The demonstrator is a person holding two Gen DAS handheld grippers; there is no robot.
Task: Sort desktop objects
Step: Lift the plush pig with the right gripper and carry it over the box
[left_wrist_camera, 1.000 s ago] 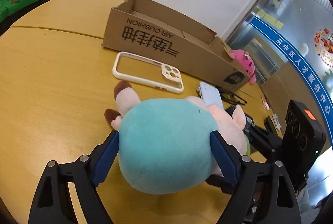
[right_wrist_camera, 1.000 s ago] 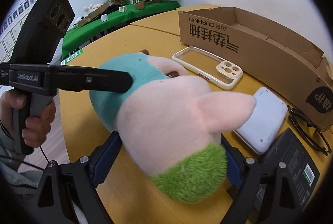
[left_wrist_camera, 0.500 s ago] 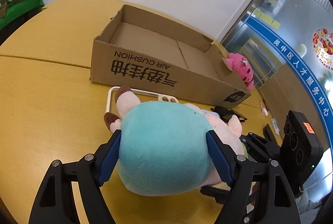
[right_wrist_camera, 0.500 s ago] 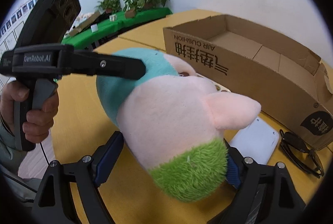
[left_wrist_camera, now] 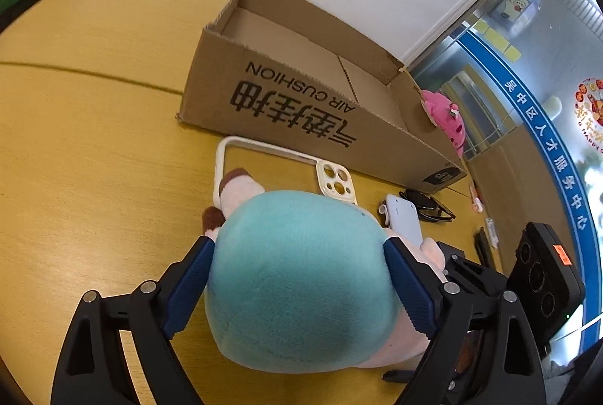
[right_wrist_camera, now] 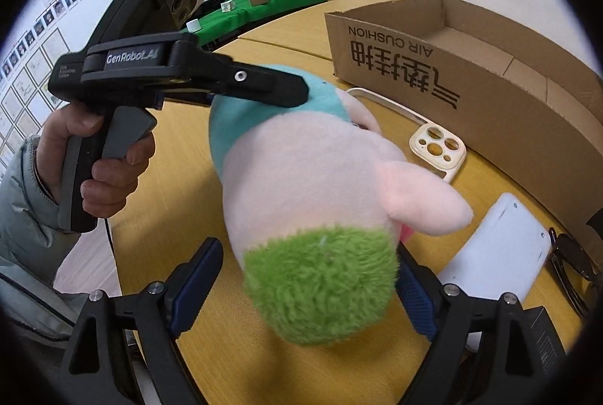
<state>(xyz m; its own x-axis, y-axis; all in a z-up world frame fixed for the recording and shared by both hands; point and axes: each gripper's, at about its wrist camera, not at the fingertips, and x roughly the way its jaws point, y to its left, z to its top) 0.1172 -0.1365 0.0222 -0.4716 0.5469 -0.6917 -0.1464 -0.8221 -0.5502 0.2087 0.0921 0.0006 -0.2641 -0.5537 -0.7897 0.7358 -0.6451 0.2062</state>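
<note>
The left gripper (left_wrist_camera: 299, 286), jaws opening, flanks the plush toy's (left_wrist_camera: 301, 277) teal body; the right gripper (right_wrist_camera: 309, 286) pinches its pink-and-green end above the counter (left_wrist_camera: 94, 160). Beyond the jaws lie a phone case (left_wrist_camera: 335, 179), then the cardboard box (left_wrist_camera: 301, 103).

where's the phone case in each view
left wrist: the phone case lies mid-frame on the table, just past the plush, in front of the box.
right wrist: the phone case sits right of centre, partly hidden behind the plush, below the box.
shared landmark: the "AIR CUSHION" print on the box.
</note>
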